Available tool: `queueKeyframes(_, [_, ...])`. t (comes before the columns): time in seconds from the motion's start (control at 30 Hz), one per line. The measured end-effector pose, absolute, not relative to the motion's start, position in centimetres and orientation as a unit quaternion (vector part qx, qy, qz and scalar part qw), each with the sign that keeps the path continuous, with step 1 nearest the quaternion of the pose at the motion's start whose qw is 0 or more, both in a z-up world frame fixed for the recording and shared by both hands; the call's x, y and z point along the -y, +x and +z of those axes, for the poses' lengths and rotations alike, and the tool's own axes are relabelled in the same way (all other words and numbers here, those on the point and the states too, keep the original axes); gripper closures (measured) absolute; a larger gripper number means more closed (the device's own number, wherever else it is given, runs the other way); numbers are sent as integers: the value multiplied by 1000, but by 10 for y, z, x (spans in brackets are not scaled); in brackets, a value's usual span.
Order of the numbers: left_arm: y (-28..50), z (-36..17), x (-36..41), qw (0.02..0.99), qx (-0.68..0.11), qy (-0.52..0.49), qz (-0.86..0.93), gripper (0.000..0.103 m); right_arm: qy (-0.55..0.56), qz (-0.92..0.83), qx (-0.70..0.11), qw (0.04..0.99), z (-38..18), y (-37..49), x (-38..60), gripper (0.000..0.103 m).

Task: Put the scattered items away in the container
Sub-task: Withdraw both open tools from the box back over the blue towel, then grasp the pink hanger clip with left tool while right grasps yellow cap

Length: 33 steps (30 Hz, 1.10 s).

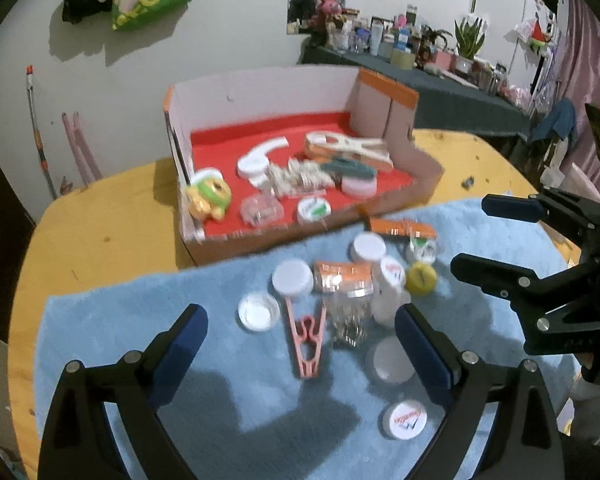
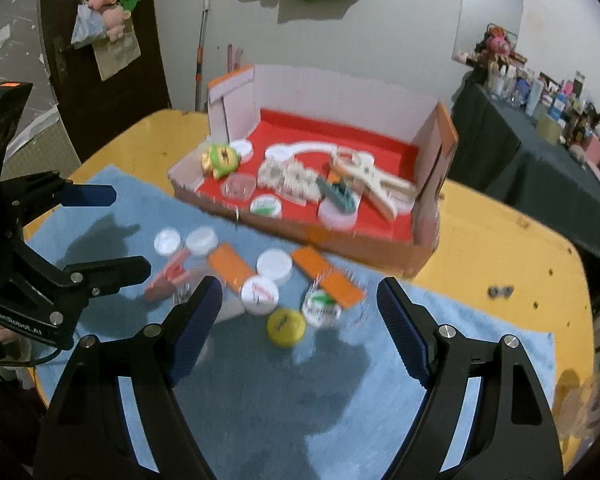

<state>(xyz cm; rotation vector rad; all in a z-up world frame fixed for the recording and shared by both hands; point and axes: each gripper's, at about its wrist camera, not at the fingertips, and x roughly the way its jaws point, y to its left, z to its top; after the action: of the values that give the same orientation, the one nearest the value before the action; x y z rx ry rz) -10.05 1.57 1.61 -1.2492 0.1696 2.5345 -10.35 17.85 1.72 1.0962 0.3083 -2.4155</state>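
On the blue towel (image 1: 100, 320) I count two orange-topped packets, at 12 (image 1: 342, 276) and 1 o'clock (image 1: 402, 229) from the pink clip (image 1: 306, 338). One pink clip, one yellow cap (image 1: 421, 278). White round lids or tubs: roughly six, blur makes it hard to be sure. In the one cardboard box (image 1: 260, 92): one green-and-yellow toy (image 1: 210, 196) at its 8 o'clock corner, one big white clothespin (image 1: 348, 150) at 2 o'clock, one green clip (image 1: 350, 168).

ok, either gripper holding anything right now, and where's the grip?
Nothing held. The left gripper and right gripper are both open above the blue towel, with no item between their pads.
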Motion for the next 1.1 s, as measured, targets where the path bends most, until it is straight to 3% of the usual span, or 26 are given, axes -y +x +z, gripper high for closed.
queueKeyframes(0.63, [-109,-37,-14,159,-52,-482,860,8,448,-860,-117,213,-33,-110,-173,24])
queueKeyframes(0.8, [-111,-41,-16,169,-55,-484,857,16,448,-856,-131,220,-39,-111,-165,41])
queueKeyframes(0.83, [-110,-41,-17,170,-57,-481,858,17,448,-856,-131,222,-40,-111,-165,49])
queueKeyframes(1.1, [-106,-39,-25,193,-64,-472,858,36,453,-856,-113,221,-45,-115,-171,64])
